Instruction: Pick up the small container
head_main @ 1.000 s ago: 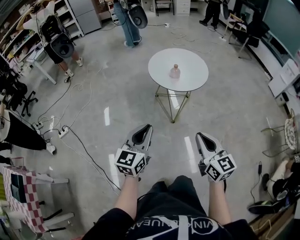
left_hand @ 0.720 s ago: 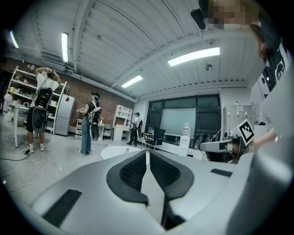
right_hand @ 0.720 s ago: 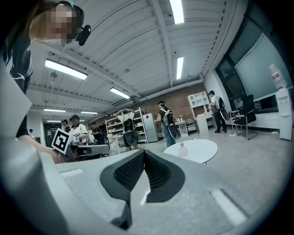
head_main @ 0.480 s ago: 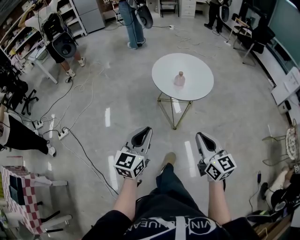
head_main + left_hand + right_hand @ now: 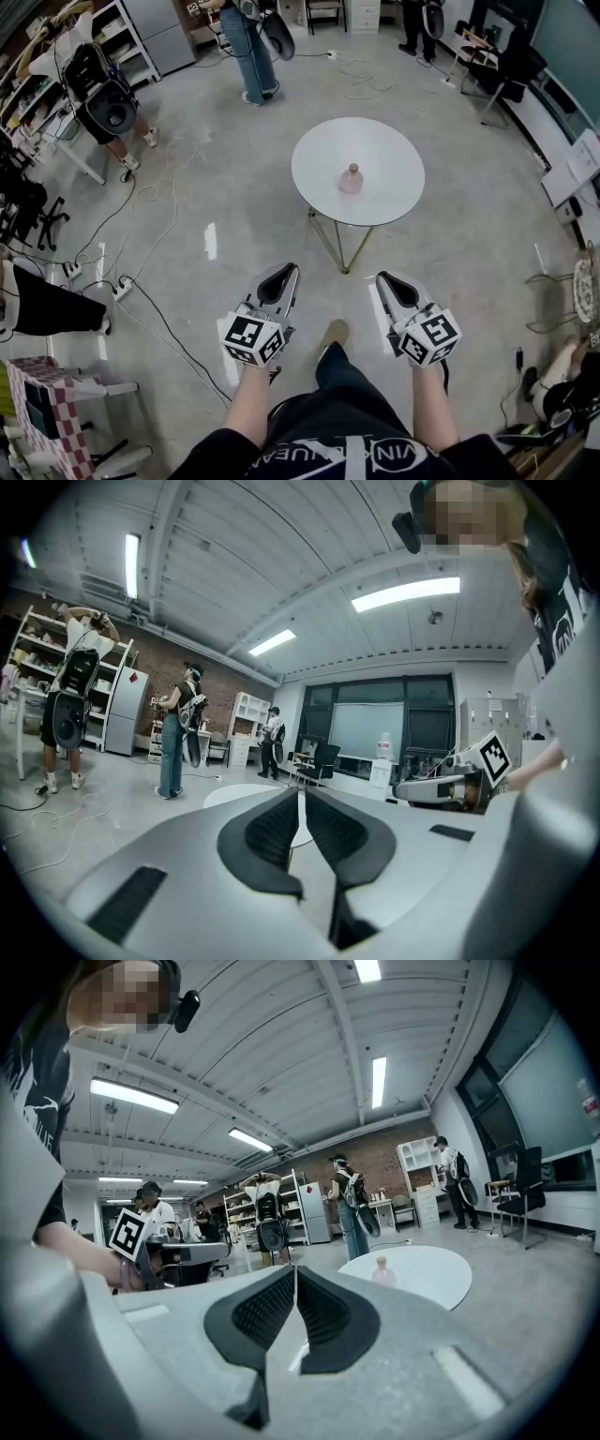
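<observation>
A small pinkish container [image 5: 351, 178] with a narrow neck stands upright near the middle of a round white table [image 5: 389, 145]. The right gripper view shows the same container [image 5: 382, 1271] on the table [image 5: 431, 1277], far ahead and to the right of the jaws. My left gripper [image 5: 281, 274] and right gripper [image 5: 388, 279] hover side by side over the floor, well short of the table. Both are shut with nothing between the jaws. In the left gripper view the table [image 5: 234, 794] shows only as a pale sliver behind the shut left gripper [image 5: 302, 794].
The table rests on a thin gold wire frame [image 5: 339, 242]. Cables and a power strip [image 5: 120, 289] trail across the floor at left. People with backpacks stand at the back [image 5: 251, 42] and far left [image 5: 98, 94]. Chairs [image 5: 502, 70] and shelves line the room's edges.
The table and container have drifted slightly closer and lower in the head view as I step forward; my foot now shows between the grippers. Both grippers stay shut.
</observation>
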Demonstrator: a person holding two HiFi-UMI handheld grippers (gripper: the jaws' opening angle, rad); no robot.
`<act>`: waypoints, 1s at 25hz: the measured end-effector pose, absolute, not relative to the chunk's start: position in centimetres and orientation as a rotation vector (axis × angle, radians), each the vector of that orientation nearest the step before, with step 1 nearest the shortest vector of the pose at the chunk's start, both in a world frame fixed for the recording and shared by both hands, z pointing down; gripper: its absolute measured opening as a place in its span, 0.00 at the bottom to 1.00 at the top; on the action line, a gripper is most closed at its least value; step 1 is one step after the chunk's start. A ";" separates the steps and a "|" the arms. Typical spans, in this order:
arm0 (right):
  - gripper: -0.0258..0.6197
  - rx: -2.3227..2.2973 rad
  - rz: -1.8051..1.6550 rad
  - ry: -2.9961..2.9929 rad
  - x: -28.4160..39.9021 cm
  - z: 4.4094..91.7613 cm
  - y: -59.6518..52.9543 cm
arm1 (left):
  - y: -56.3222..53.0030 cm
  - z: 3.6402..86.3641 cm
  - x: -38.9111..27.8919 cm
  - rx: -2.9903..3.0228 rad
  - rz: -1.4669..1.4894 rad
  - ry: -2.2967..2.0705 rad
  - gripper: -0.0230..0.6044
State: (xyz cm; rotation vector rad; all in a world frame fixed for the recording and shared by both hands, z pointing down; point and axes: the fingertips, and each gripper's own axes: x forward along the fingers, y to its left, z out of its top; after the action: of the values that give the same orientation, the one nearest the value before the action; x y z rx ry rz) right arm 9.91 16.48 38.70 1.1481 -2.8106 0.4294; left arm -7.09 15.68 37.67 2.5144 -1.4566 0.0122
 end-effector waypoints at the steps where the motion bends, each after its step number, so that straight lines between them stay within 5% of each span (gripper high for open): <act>1: 0.05 1.151 0.436 -2.804 10.0 38.9 15.7 | 15.0 37.7 -6.8 2.514 0.009 -1.445 0.08; 25: 0.05 1.054 0.566 -2.720 8.2 44.8 -1.5 | -1.4 43.0 -4.4 2.502 0.114 -1.256 0.08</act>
State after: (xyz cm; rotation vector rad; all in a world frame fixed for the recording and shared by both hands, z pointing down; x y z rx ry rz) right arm 8.23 -1.55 44.81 1.0543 -2.7195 0.5658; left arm -4.43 -1.39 43.04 2.5024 -1.2560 0.1139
